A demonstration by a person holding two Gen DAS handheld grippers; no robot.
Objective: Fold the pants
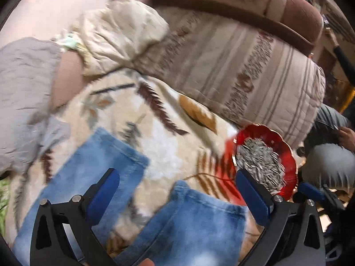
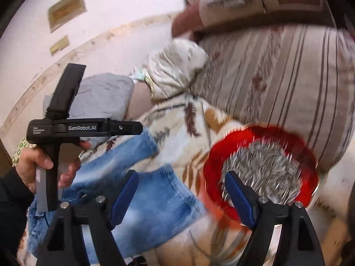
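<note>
Light blue jeans (image 1: 195, 221) lie on a leaf-patterned blanket (image 1: 159, 133), their two legs spread apart with blanket showing between them. My left gripper (image 1: 179, 192) hovers over them, open wide, with nothing between its blue pads. In the right wrist view the same jeans (image 2: 150, 190) stretch from the lower left toward the middle. My right gripper (image 2: 183, 197) is open above them and holds nothing. A hand (image 2: 31, 166) grips the left gripper's black body (image 2: 84, 128) over the left leg. One blue finger of the right gripper (image 1: 310, 190) shows at the right edge.
A red bowl (image 1: 286, 155) (image 2: 210, 170) heaped with sunflower seeds sits on the blanket just right of the jeans, close to both right fingers. A striped sofa cushion (image 1: 255, 71), a cream pillow (image 1: 119, 35) and grey cloth (image 1: 24, 84) lie behind. A person's knee (image 1: 330, 164) is at the right.
</note>
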